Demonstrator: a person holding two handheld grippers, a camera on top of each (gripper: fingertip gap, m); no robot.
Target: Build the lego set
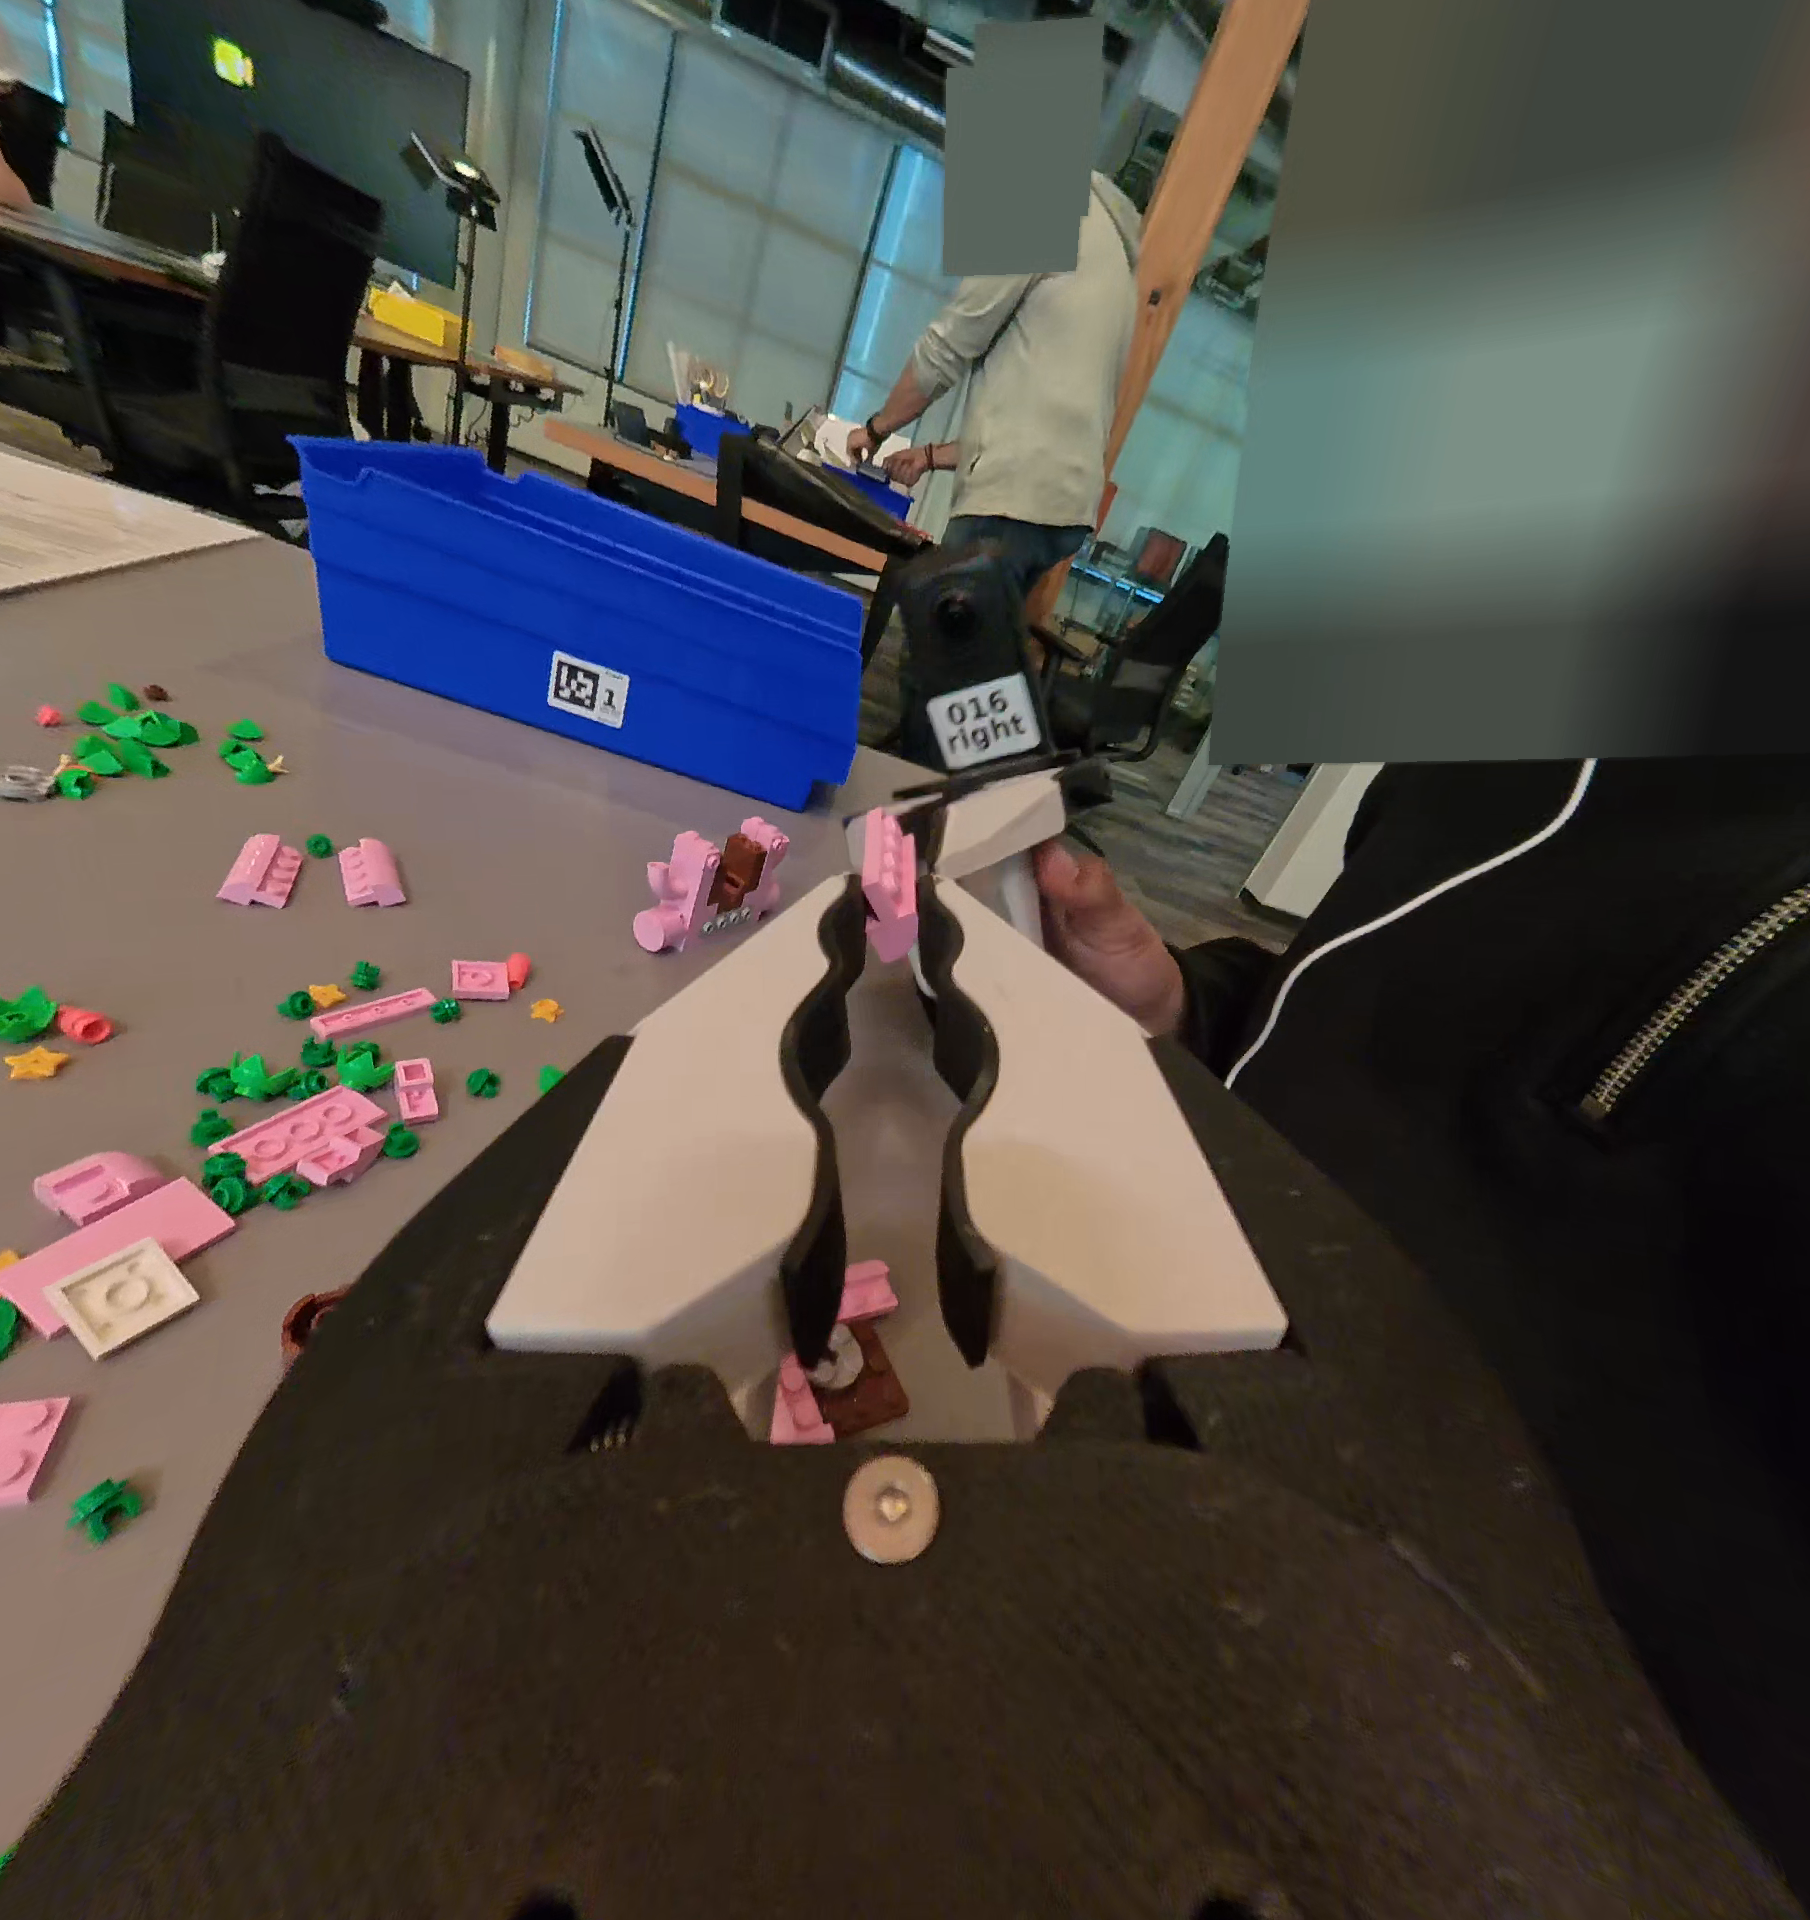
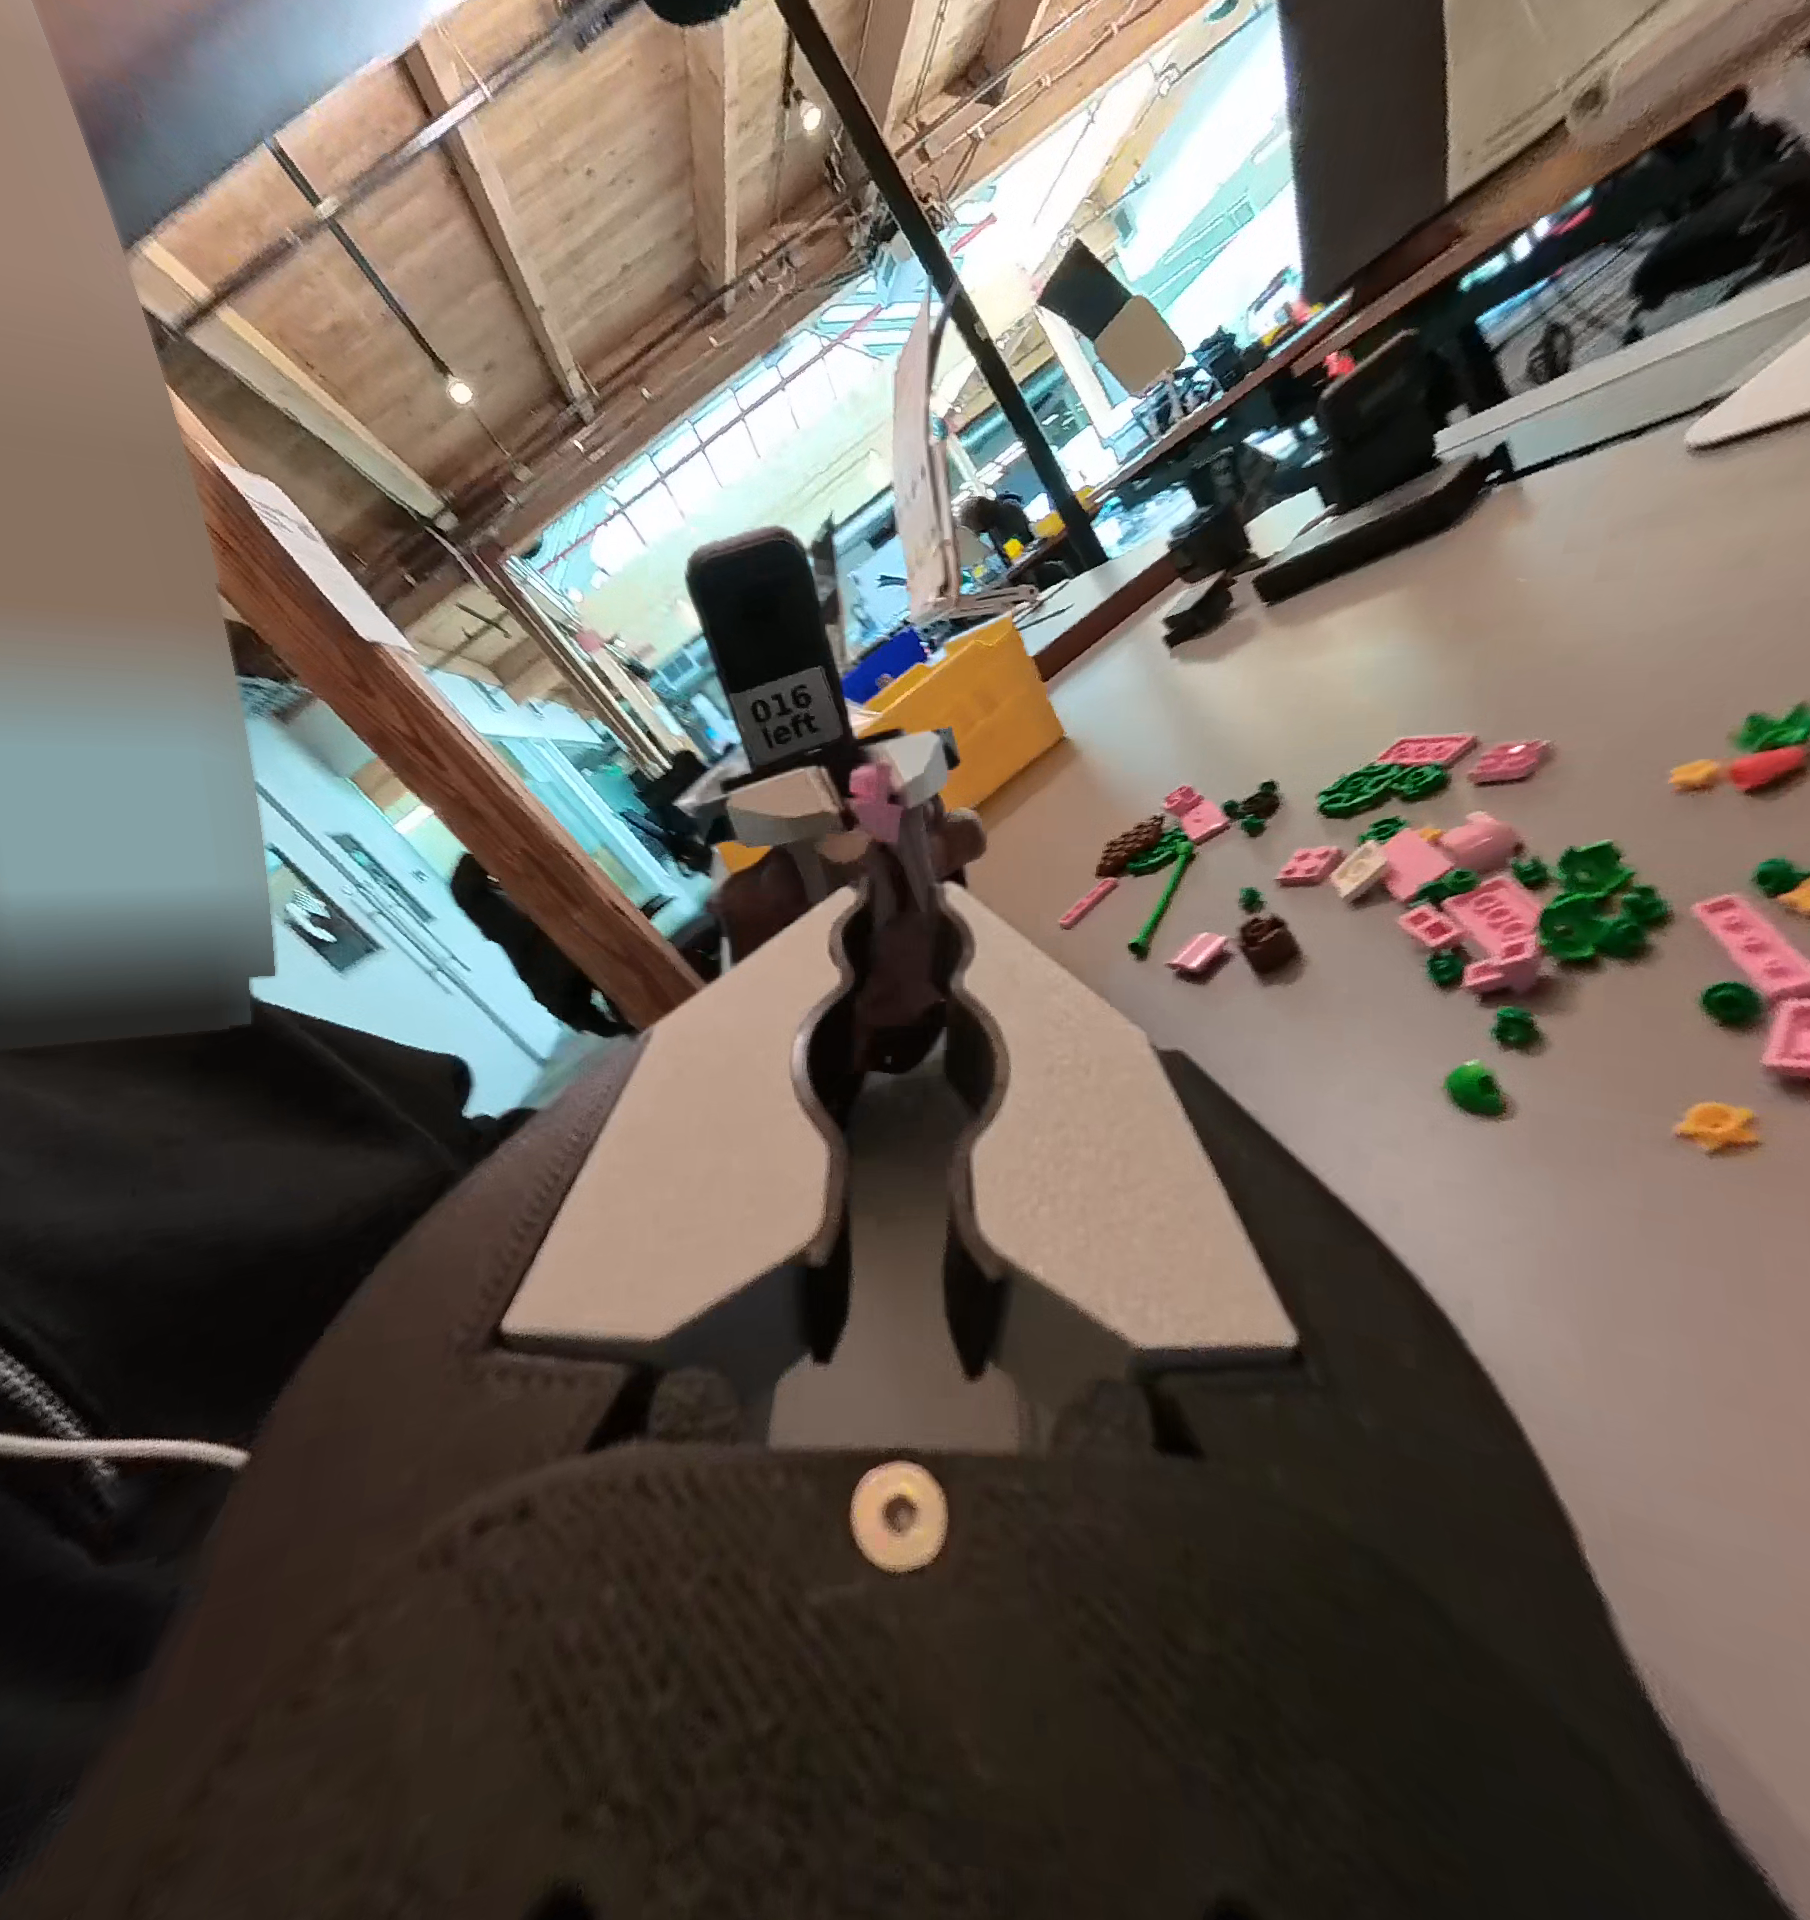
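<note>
Two claws meet tip to tip above the near edge of the grey surface (image 1: 485, 790). The left claw (image 1: 888, 902) is nearly closed, pinching a pink brick (image 1: 888, 883) at its tips. The right claw (image 2: 899, 920) is also narrowed, clamped on a dark brown piece (image 2: 896, 987). A blue bin (image 1: 579, 613) stands on the surface; its inside is hidden. Only the left wrist view shows a small pink and brown build (image 1: 712, 883) near that bin. Only the right wrist view shows a yellow bin (image 2: 968, 707), contents unseen. Loose pink and green pieces (image 1: 288, 1122) lie scattered on the surface, well apart from both claws.
</note>
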